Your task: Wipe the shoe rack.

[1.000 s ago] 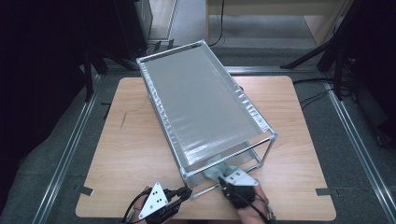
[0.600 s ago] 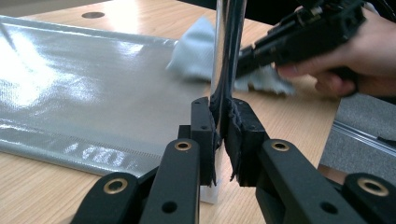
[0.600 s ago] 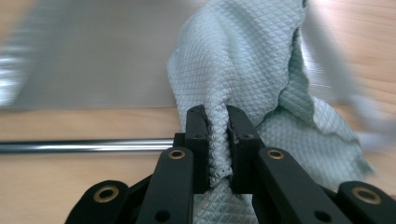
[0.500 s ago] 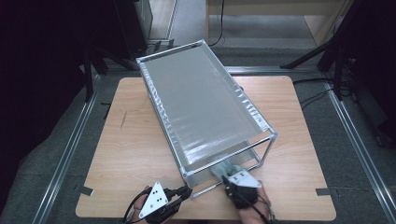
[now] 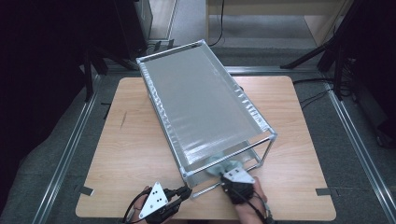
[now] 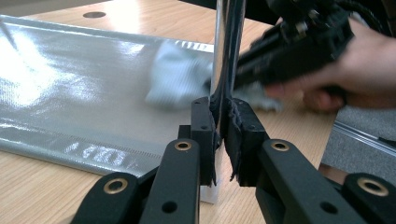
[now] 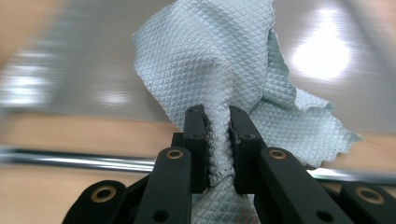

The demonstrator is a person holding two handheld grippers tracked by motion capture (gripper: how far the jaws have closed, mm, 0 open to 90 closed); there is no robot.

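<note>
Here, the right gripper pinches a pale blue cloth while the left gripper clamps the metal rack's corner post.

The right gripper has its two black jaws closed on a pale blue cloth with a small diamond weave. The cloth bunches between the jaws, rises above them and spreads off to the right with a ragged edge. Beyond it lies a blurred, shiny grey sheet. A metal bar crosses behind the jaws, over the wooden table.
</note>
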